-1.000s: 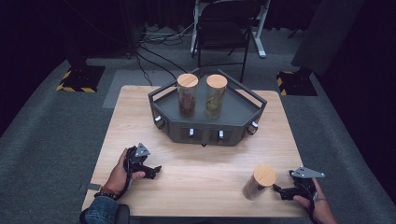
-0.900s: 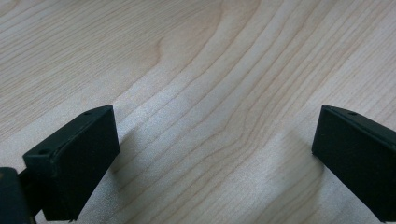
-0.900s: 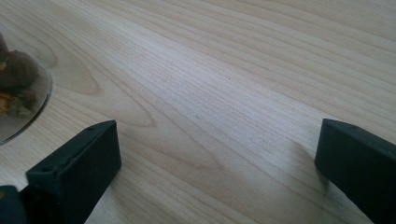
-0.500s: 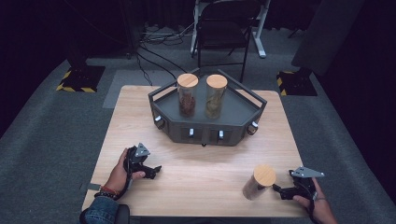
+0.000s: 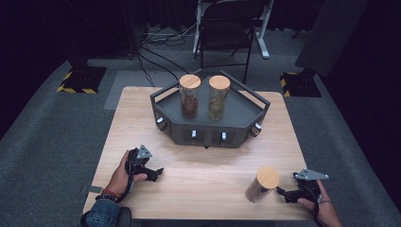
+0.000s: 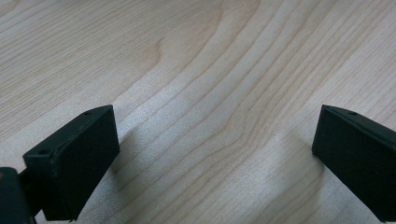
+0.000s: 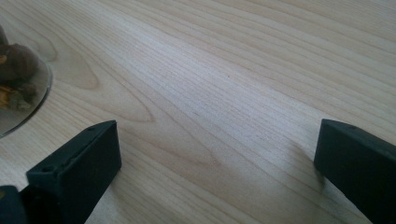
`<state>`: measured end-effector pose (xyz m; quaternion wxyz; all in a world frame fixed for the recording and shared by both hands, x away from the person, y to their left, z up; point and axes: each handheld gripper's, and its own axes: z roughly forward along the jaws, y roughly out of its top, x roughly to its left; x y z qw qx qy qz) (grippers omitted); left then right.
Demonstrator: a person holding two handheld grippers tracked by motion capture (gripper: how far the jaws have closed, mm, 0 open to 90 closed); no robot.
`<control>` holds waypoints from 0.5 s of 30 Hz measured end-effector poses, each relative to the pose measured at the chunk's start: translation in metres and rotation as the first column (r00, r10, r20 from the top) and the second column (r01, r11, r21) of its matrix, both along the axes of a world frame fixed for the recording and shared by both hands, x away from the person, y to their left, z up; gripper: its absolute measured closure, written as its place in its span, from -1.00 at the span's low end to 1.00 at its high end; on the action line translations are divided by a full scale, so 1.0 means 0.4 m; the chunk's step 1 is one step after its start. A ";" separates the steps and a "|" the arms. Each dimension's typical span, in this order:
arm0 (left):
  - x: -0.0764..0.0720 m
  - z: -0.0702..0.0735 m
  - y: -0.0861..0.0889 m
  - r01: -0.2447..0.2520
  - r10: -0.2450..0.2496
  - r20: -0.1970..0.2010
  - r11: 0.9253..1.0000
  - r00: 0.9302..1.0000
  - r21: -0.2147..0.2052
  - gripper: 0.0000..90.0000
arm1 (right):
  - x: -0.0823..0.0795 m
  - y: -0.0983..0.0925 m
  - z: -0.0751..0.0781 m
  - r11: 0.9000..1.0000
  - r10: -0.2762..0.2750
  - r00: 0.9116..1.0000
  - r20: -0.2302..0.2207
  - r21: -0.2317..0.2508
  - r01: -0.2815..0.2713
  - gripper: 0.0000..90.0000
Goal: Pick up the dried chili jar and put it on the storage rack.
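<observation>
Two clear jars with wooden lids stand upright in the dark tray (image 5: 246, 116): the left jar (image 5: 189, 96) and the right jar (image 5: 219, 97). A third lidded jar (image 5: 261, 184) stands on the table near the front right; its base (image 7: 18, 88) shows at the left edge of the right gripper view. My right gripper (image 5: 283, 193) rests just right of that jar, open, with bare wood between its jaws (image 7: 219, 154). My left gripper (image 5: 158, 172) lies at the front left, open over bare table (image 6: 215, 149).
The wooden table (image 5: 142, 118) carries the hexagonal tray at its back middle. A black chair (image 5: 226, 33) stands behind the table, with cables on the grey floor. Hazard-striped bases (image 5: 78, 80) sit at the left and right.
</observation>
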<state>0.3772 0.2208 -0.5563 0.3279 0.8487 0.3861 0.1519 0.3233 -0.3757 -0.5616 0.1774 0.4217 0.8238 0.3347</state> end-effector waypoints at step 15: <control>0.000 0.000 0.000 0.000 0.000 0.000 1.000 1.000 -0.001 -0.99 | -0.044 0.049 0.078 0.980 0.197 0.980 0.029 -0.005 -0.197 -0.95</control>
